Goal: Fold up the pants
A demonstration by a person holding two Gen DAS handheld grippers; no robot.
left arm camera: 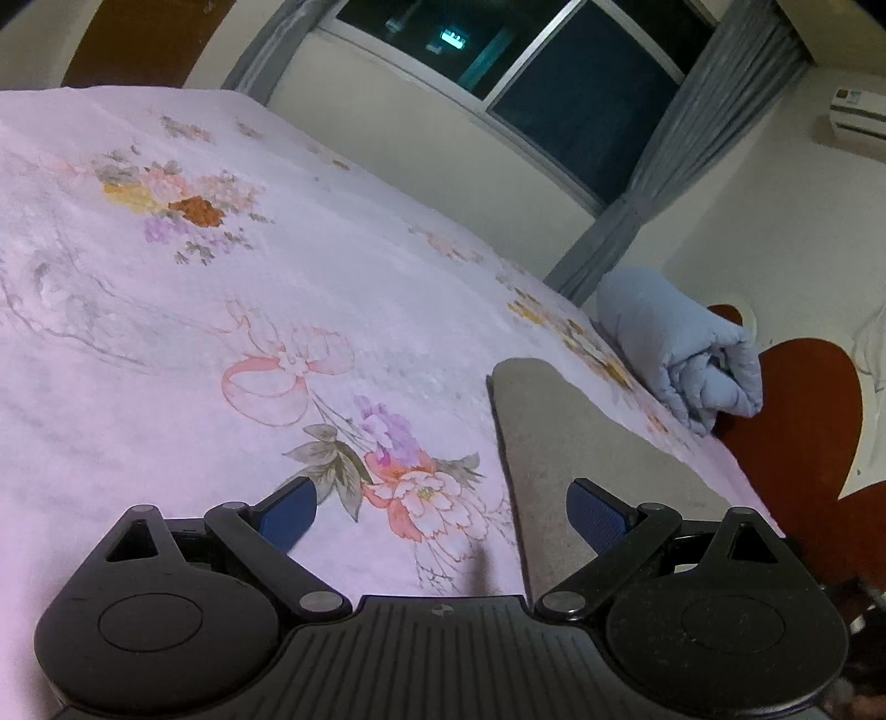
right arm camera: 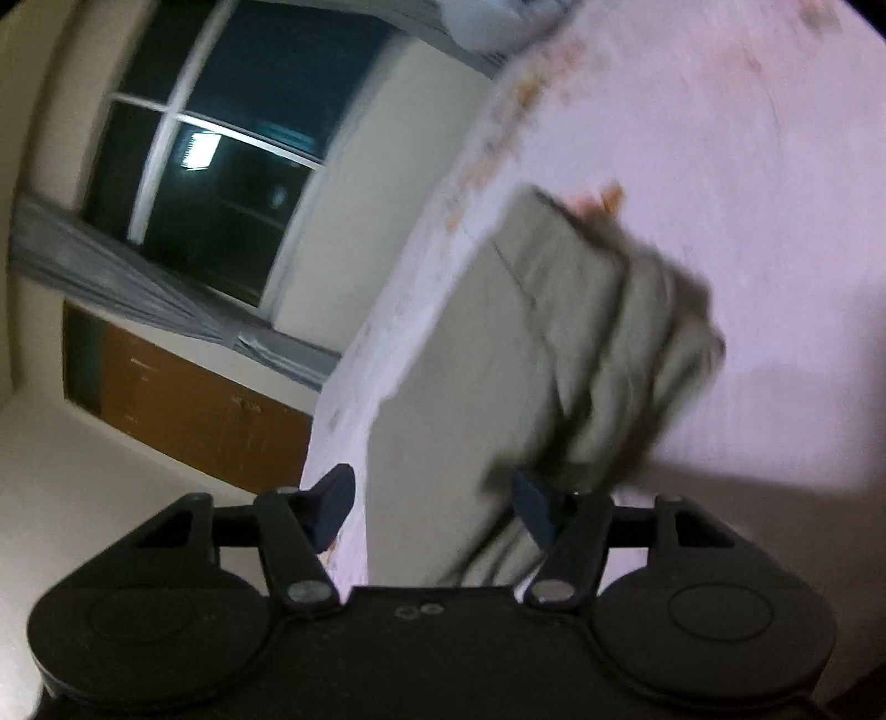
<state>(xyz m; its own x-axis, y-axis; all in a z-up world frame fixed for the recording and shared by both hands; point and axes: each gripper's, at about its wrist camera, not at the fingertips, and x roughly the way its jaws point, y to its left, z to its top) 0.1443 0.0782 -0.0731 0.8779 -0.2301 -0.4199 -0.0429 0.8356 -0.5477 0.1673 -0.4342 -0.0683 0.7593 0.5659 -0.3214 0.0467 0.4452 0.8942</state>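
Right wrist view smeared by motion throughout. Folded pants (right arm camera: 531,354) soft-edged; layers at the far right edge run together, count not readable. Near end of pants hidden under right gripper (right arm camera: 434,507) body; contact between right fingertip (right arm camera: 534,507) and cloth not resolvable. Small orange-pink shape (right arm camera: 601,199) past the far corner of the pants too blurred to identify. Bedsheet (right arm camera: 747,166) floral print reduced to streaks. Blue bundle (right arm camera: 487,22) cut by top edge.

Left wrist view sharp. Pants (left arm camera: 559,443) near end hidden behind left gripper (left arm camera: 443,507) right finger. Air conditioner (left arm camera: 858,113) cut by right edge. Window (left arm camera: 554,66) top cropped; bright reflection (left arm camera: 451,39) in glass illegible.
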